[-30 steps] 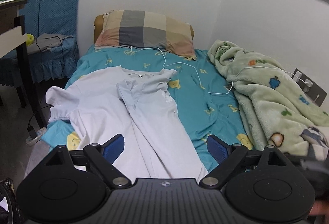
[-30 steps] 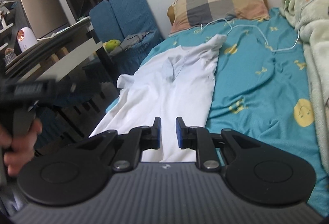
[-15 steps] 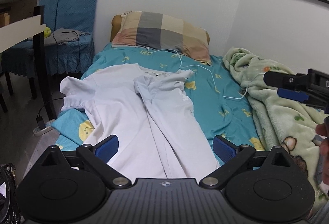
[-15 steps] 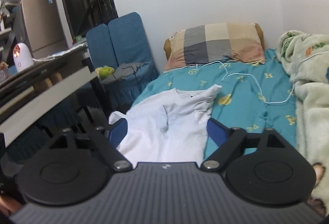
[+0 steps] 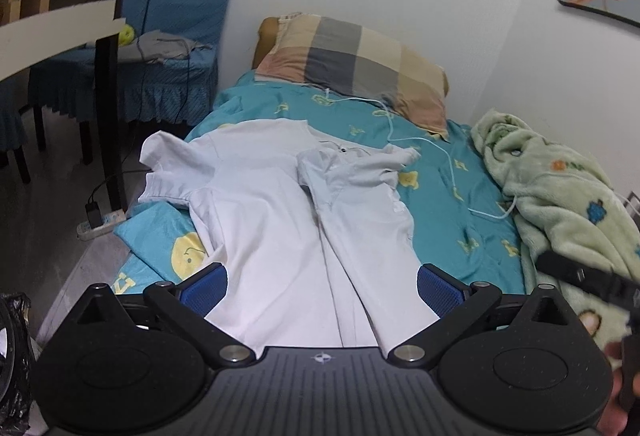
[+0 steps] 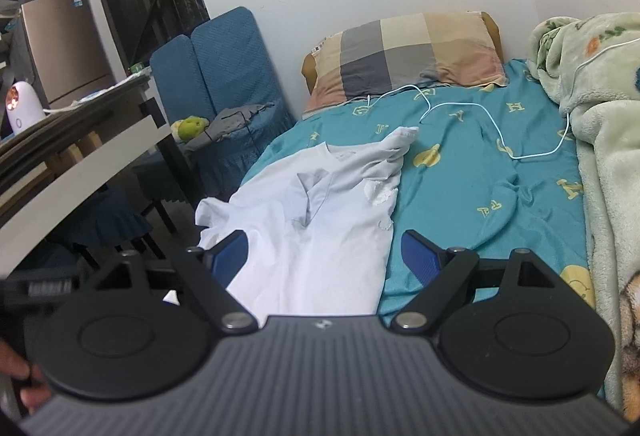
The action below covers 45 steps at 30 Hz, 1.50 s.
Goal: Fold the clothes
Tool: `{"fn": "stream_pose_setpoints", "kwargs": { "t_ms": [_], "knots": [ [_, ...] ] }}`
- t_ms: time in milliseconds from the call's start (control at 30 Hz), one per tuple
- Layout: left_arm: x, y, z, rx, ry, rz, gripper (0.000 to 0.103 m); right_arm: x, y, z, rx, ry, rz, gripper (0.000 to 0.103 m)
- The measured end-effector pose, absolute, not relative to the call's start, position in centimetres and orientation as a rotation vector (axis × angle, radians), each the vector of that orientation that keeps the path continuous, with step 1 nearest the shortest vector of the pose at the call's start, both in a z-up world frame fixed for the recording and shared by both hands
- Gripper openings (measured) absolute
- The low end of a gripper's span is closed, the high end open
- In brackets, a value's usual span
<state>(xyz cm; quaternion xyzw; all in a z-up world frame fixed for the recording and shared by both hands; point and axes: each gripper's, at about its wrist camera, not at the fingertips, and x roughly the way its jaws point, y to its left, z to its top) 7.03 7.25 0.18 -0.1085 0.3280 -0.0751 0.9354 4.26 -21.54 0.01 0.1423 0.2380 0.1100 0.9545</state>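
White T-shirt (image 5: 280, 220) front and centre, lying on the bed (image 5: 452, 220) over the teal sheet, collar toward twelve o'clock, hem toward six. One side is already folded in over the chest, its sleeve (image 5: 384, 164) bunched near one o'clock of the collar. The other sleeve (image 5: 168, 164) is spread out at nine o'clock, drooping over the bed's edge.

This looks like thin, limp cotton: light, no stiffness, and it will sag and wrinkle the instant it's lifted. My read is a pinch on a doubled edge would serve best, at the spread sleeve's shoulder seam or at the hem corner, since a single layer would likely slide off the one beneath.

Now the tools. The left tool (image 5: 320, 286) hangs over the hem end, angled down at the cloth, blue pads spread wide and nothing pinched; its jaws have just been opening, with only the flat shirt lying below the gap. The right tool (image 6: 324, 252) also points down the bed from the hem end, jaws likewise spread after just opening, gripping nothing, one pad over the shirt and the other over bare sheet.

Further out: a checked pillow (image 5: 360, 64) at twelve, a white cable (image 5: 448, 164) trailing across the sheet at two, a green blanket (image 5: 560, 204) heaped at three, a blue chair (image 5: 172, 36) at ten.
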Motion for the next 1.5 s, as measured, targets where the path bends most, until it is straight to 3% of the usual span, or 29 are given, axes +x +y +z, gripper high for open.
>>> {"fn": "stream_pose_setpoints", "kwargs": {
  "t_ms": [300,567,767,933,1133,1500],
  "knots": [
    [17.3,15.4,-0.9,-0.501,0.735,0.058,0.102,4.1,-21.1,-1.5,0.261,0.525,0.191,0.085],
    [25.1,22.5,-7.2,-0.669,0.757,0.147,0.099,5.4,-20.9,-3.0,0.295,0.593,0.193,0.085],
    [26.6,24.9,-13.2,-0.902,0.84,0.094,0.087,7.4,-20.2,-4.0,0.332,0.626,0.203,0.085],
    [27.4,25.5,-14.7,-0.983,0.785,0.068,0.087,8.6,-20.0,-4.6,0.364,0.642,0.202,0.085],
    [28.4,24.3,-14.7,-1.016,0.766,-0.008,0.081,9.0,-20.6,-5.4,0.43,0.665,0.192,0.085],
    [27.7,23.7,-14.3,-1.088,0.82,-0.061,0.078,8.8,-20.8,-5.7,0.465,0.678,0.209,0.085]
  ]
}}
